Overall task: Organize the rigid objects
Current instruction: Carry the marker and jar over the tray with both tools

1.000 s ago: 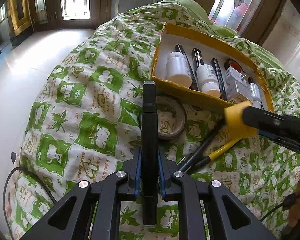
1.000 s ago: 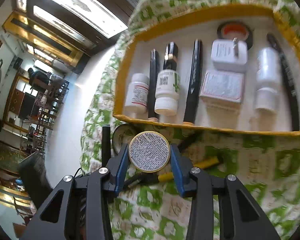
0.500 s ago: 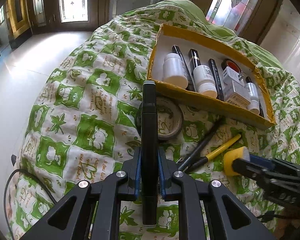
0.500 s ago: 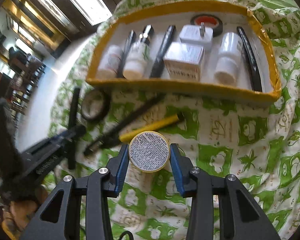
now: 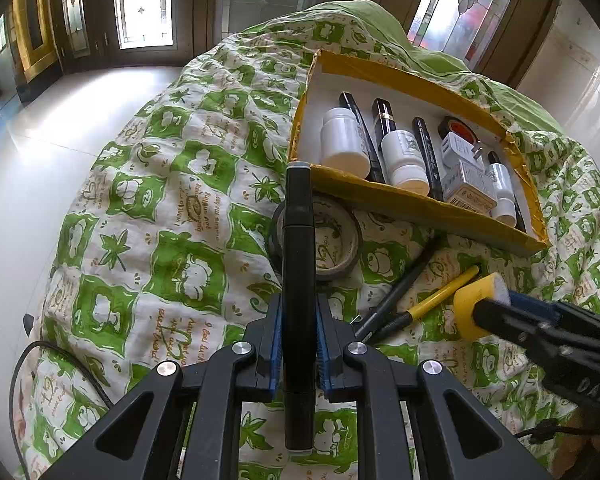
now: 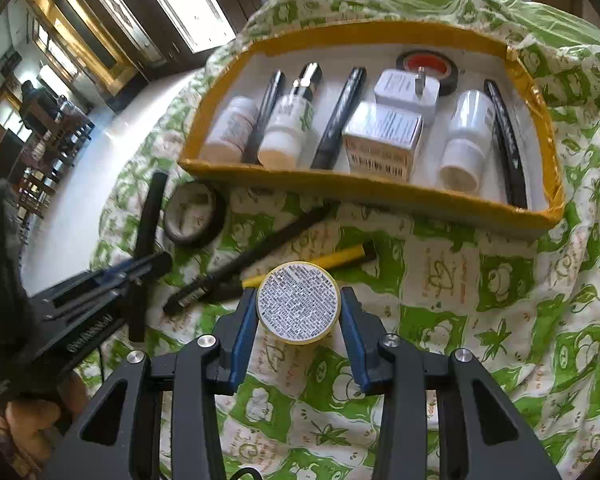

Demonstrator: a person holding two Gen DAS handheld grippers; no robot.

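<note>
Black marker (image 5: 298,280) in left claw (image 5: 299,354) points lengthwise toward the tray (image 5: 400,202).

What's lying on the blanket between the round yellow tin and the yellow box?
In the right wrist view, a yellow-handled tool and a black pen lie on the blanket between the tin and the box.

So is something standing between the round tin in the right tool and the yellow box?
Nothing visible blocks it. The round tin is above the cloth; only the black pen and yellow pen lie low before the yellow box.
</note>
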